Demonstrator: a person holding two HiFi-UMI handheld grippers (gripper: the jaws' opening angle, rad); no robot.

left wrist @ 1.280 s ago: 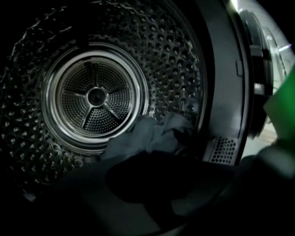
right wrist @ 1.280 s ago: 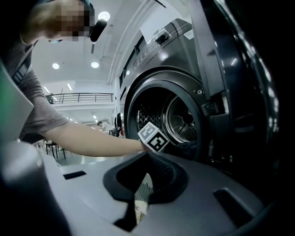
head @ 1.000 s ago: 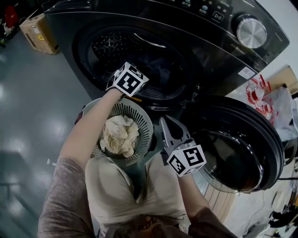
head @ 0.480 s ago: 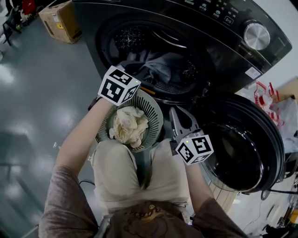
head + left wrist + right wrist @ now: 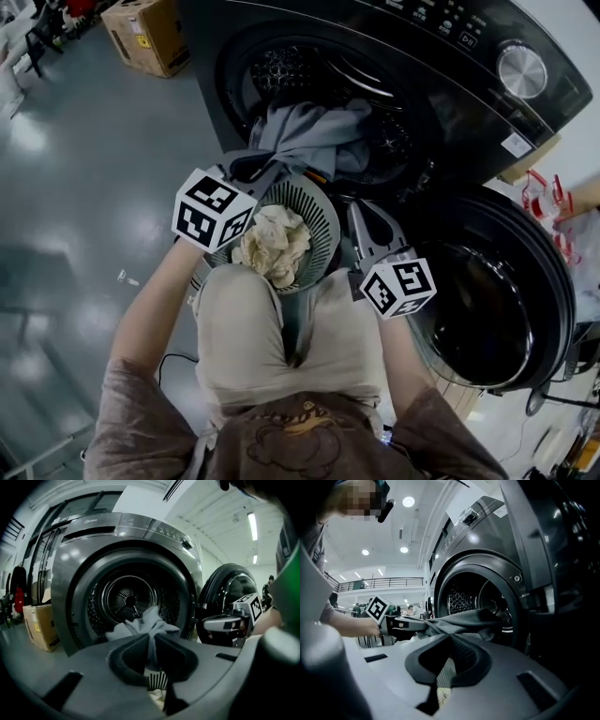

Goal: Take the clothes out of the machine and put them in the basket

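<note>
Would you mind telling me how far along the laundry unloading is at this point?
Done: a cream cloth lies in the basket. In hand: the left gripper is shut on a grey garment, stretched from the drum opening toward the basket. Left: dropping it in; the right gripper is empty.

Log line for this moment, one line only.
left gripper: shut on grey garment | grey garment: partly out of drum | right gripper: shut, empty | basket: cream cloth inside
</note>
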